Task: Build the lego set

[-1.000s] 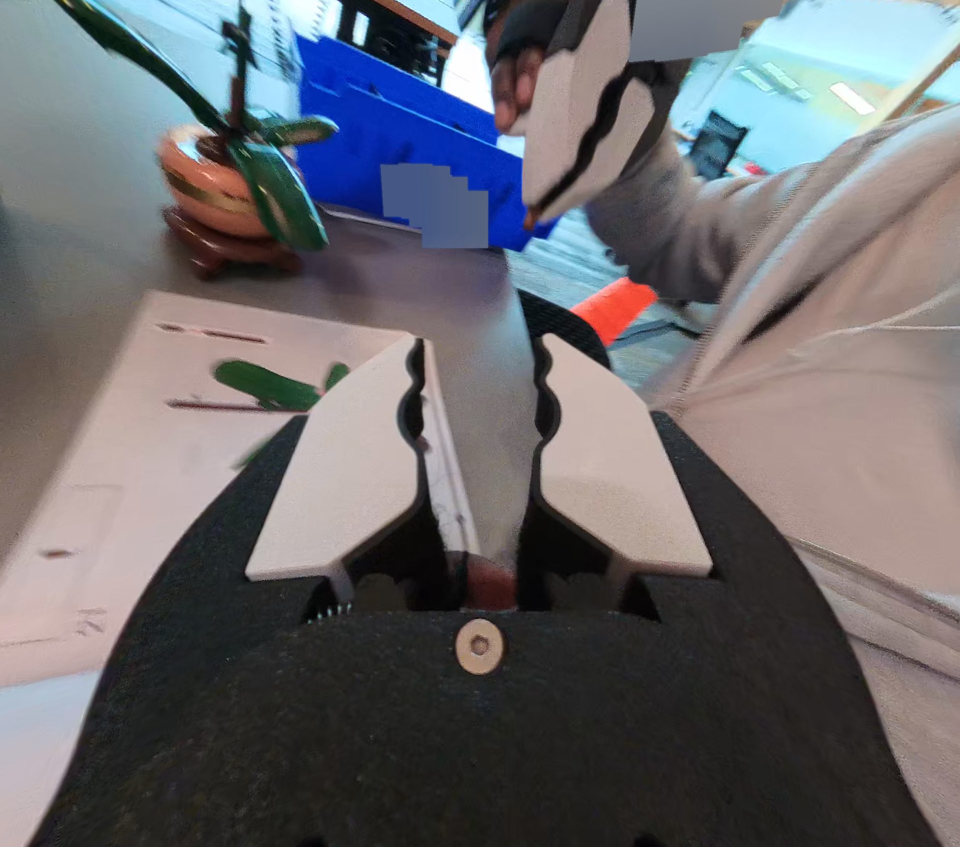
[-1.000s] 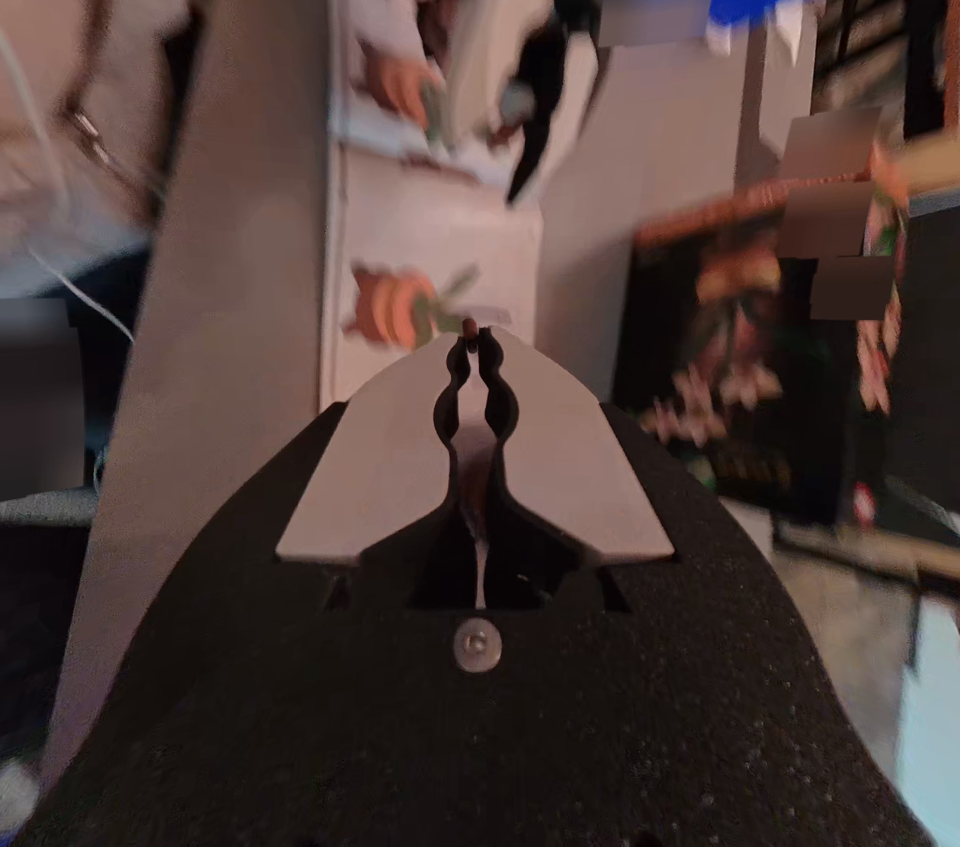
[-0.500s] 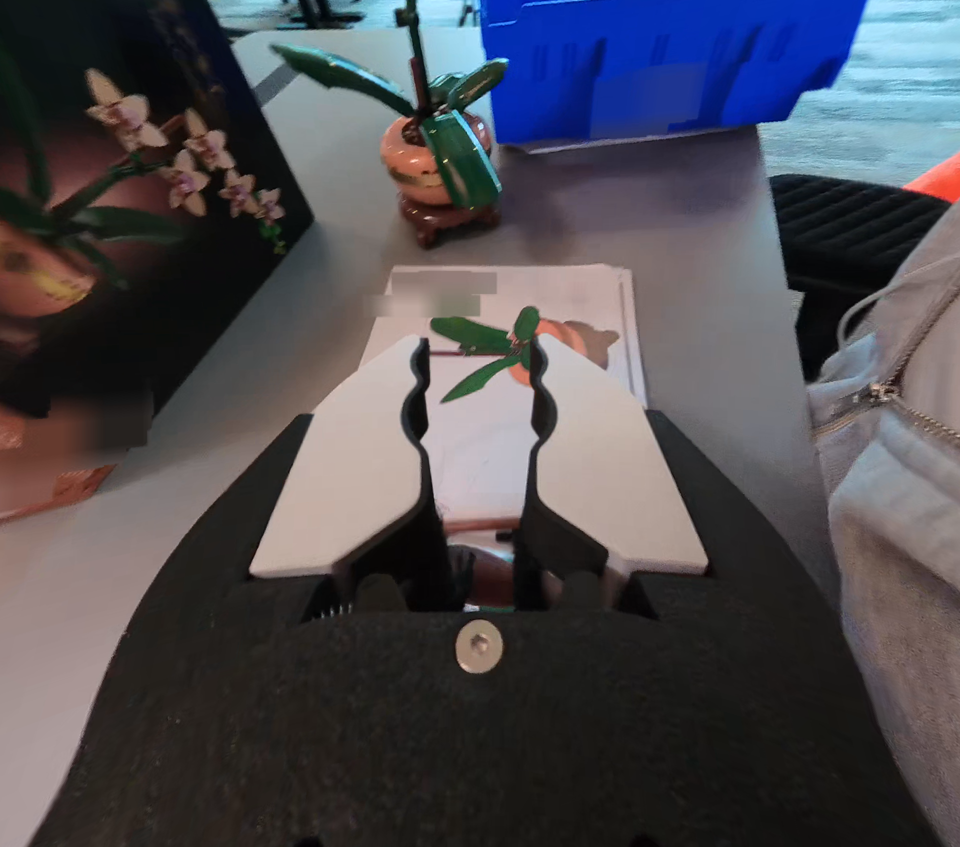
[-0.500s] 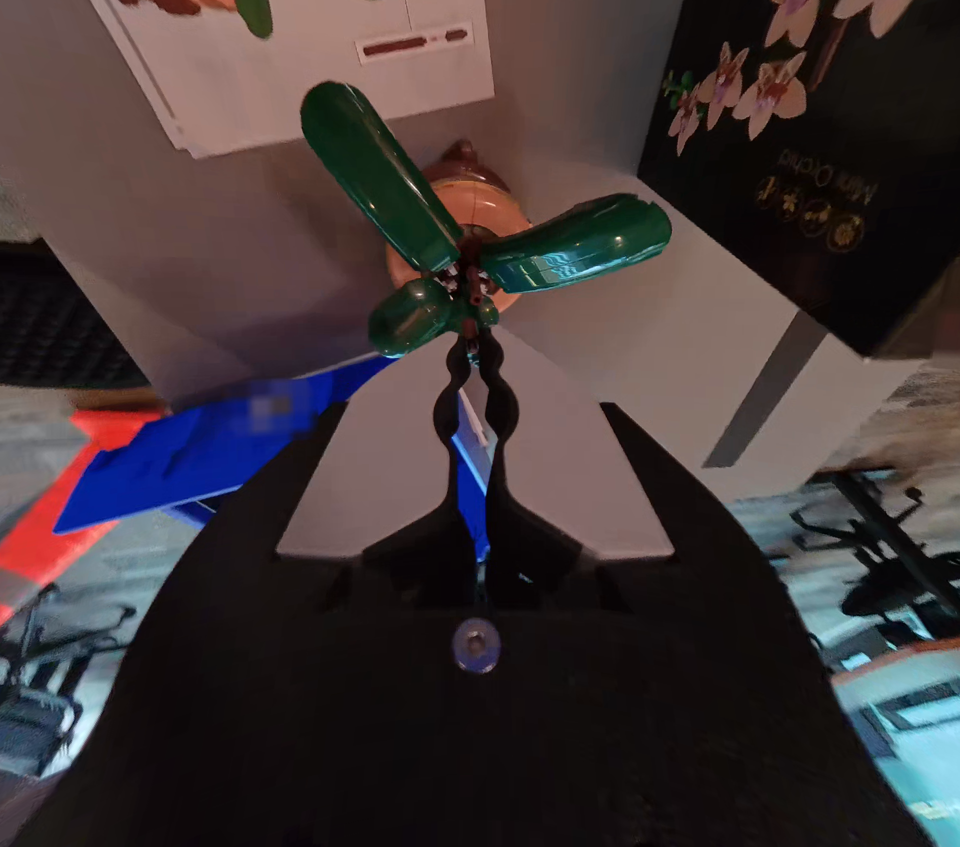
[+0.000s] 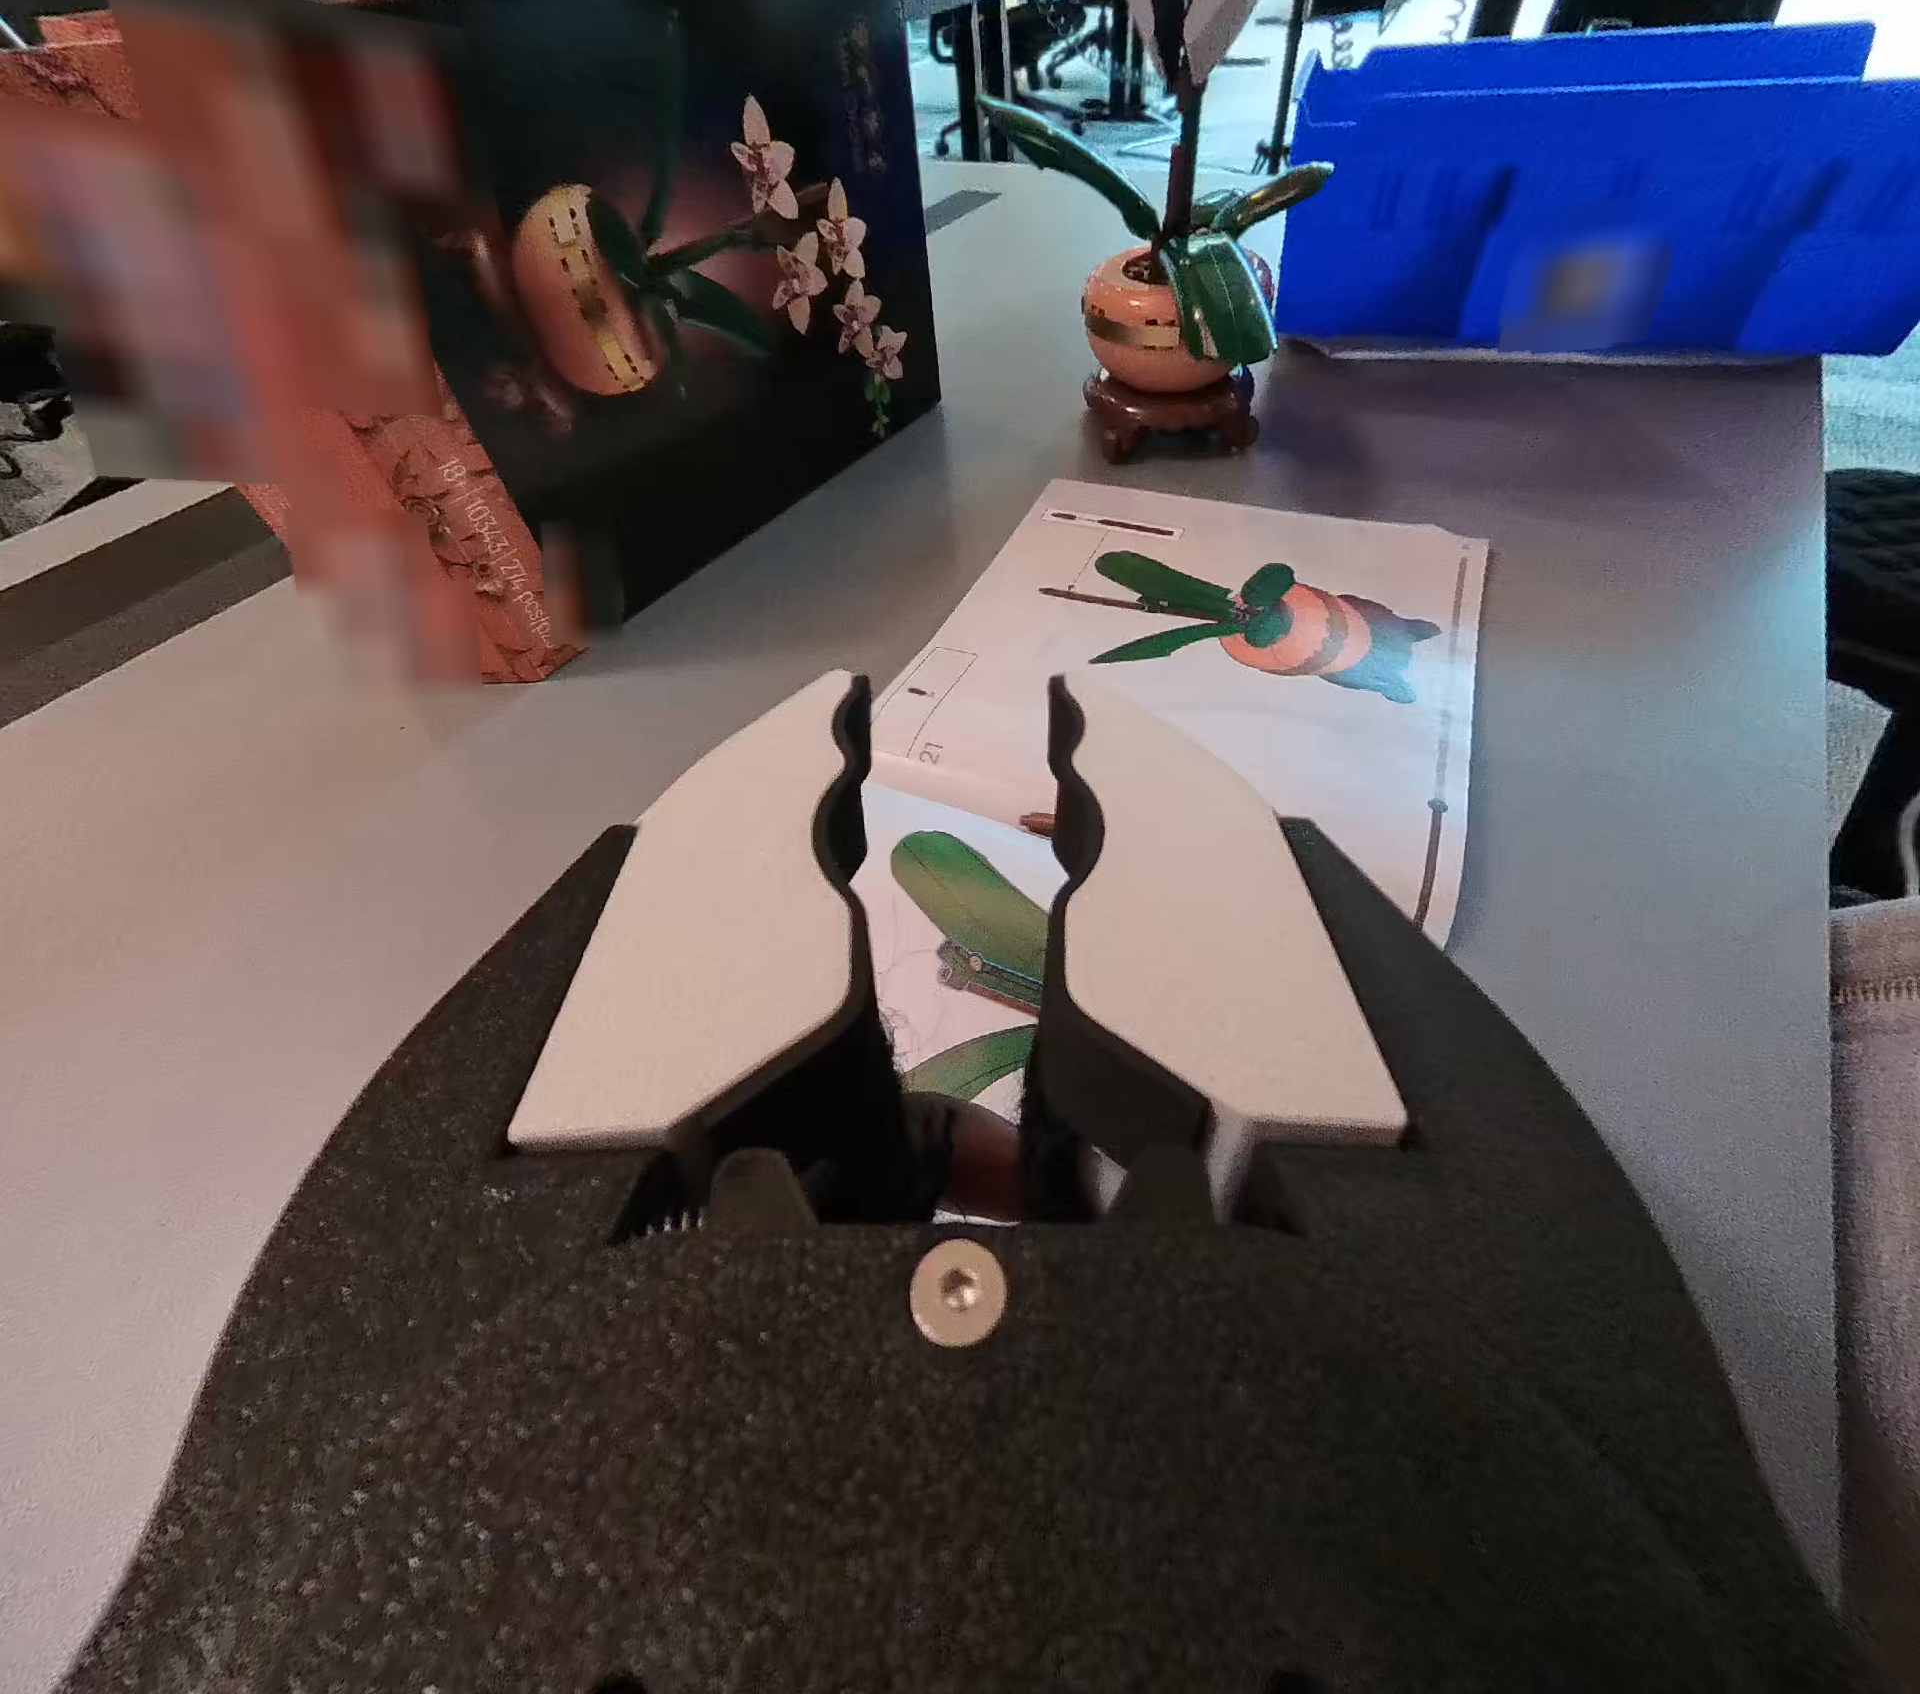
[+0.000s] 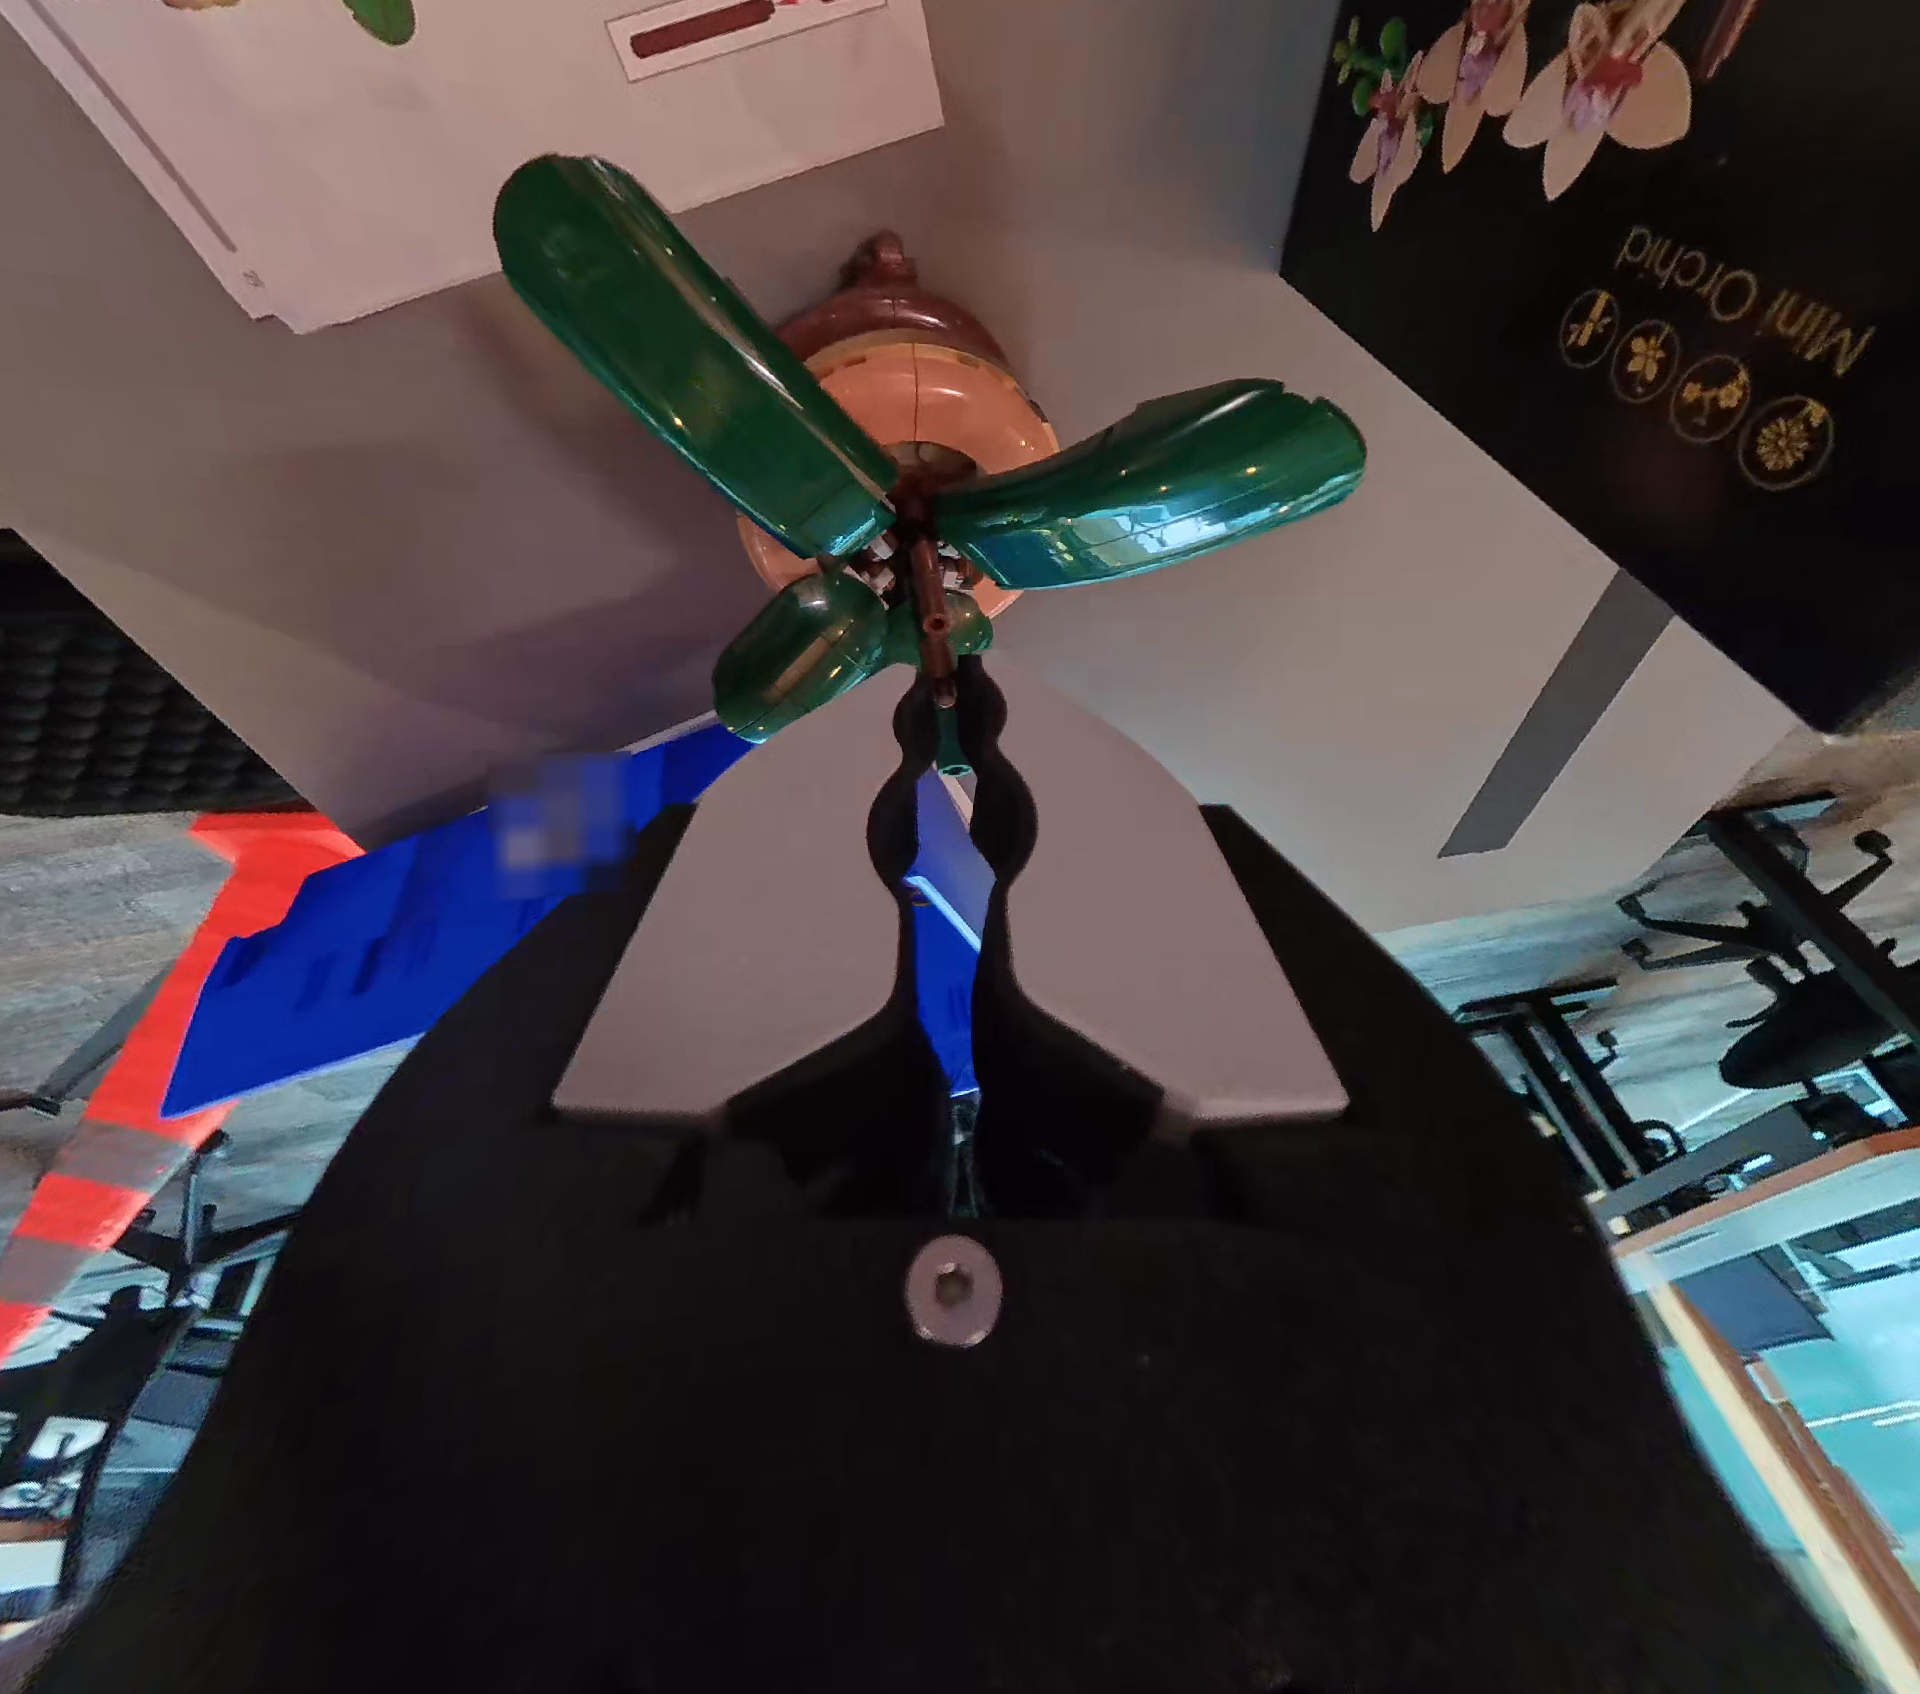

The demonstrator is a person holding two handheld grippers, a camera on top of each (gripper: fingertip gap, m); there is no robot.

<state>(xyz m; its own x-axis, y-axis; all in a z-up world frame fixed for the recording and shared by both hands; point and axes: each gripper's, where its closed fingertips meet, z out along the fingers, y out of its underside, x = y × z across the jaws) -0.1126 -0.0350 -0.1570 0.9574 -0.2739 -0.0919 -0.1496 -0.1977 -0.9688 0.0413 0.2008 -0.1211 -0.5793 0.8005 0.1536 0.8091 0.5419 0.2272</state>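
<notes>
A lego orchid pot with dark green leaves and a thin brown stem stands on the grey table. From above, the pot also shows in the right wrist view. My right gripper is shut on a small brown stem piece at the top of the stem. It also shows in the left wrist view, pointing straight down over the plant. My left gripper is open and empty, low over the instruction booklet.
The black set box stands left of the pot, and shows again in the right wrist view. A blue bin stands behind the pot on the right. The table's right edge runs beside a grey sleeve. Across from one pair of fingers to the other is roughly 30 centimetres. It is some 8 centimetres from my right tips to the lego orchid pot. The right camera catches it too, in the right wrist view.
My right gripper swung from over the booklet to above the plant and came down closer to the stem, still shut on the brown piece. My left gripper turned toward the table, still open.
</notes>
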